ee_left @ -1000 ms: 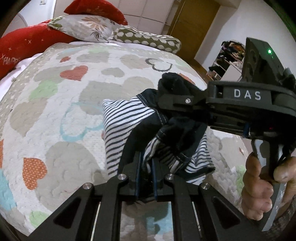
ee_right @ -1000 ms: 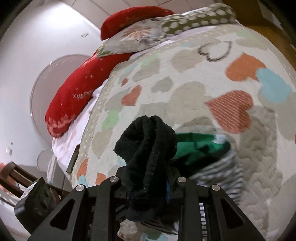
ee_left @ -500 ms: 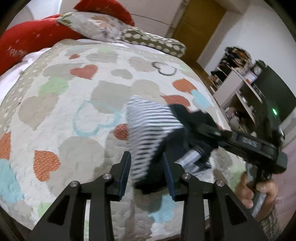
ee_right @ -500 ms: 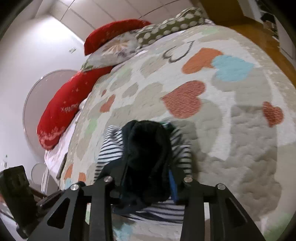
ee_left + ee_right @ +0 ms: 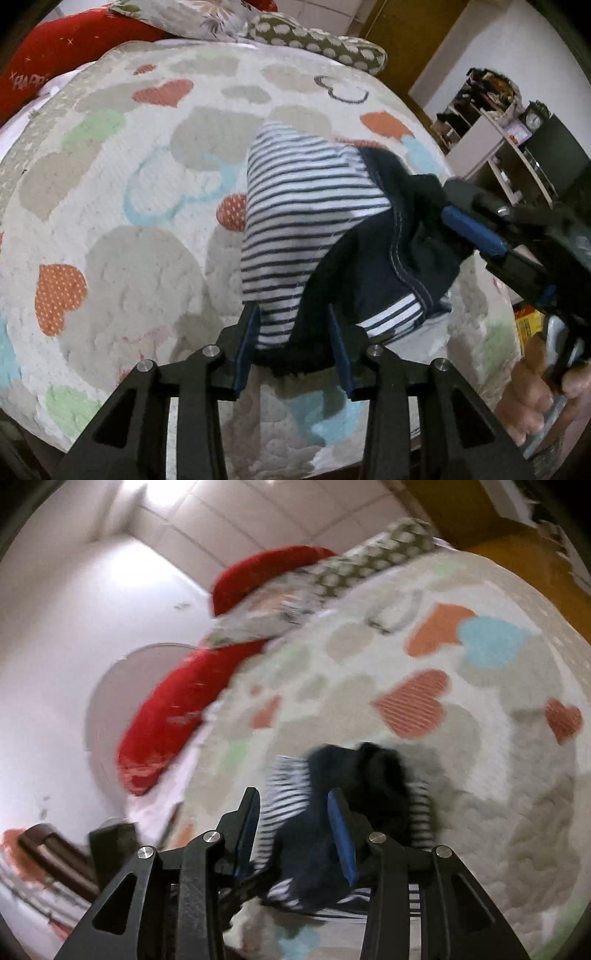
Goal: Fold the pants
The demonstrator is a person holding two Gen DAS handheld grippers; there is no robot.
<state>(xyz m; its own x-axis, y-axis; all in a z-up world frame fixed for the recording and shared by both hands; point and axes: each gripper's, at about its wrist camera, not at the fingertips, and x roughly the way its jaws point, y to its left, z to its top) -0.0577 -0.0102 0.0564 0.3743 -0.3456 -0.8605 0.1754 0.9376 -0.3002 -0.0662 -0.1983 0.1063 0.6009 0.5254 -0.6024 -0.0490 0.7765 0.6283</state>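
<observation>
The striped pants, white with dark stripes and a dark navy waistband, lie in a folded bundle on the heart-patterned bedspread. My left gripper is open, its fingers either side of the bundle's near edge. My right gripper reaches in from the right, its blue pads beside the dark waistband. In the right wrist view, which is blurred, the right gripper is open with the pants lying between and beyond its fingers.
Red pillows and patterned pillows lie at the head of the bed. A wooden door and cluttered shelves stand to the right. The bed's near edge is just below the left gripper.
Both grippers have opened and let go of the dark waistband. The pants have dropped onto the bedspread. The right gripper's view has swung and blurred.
</observation>
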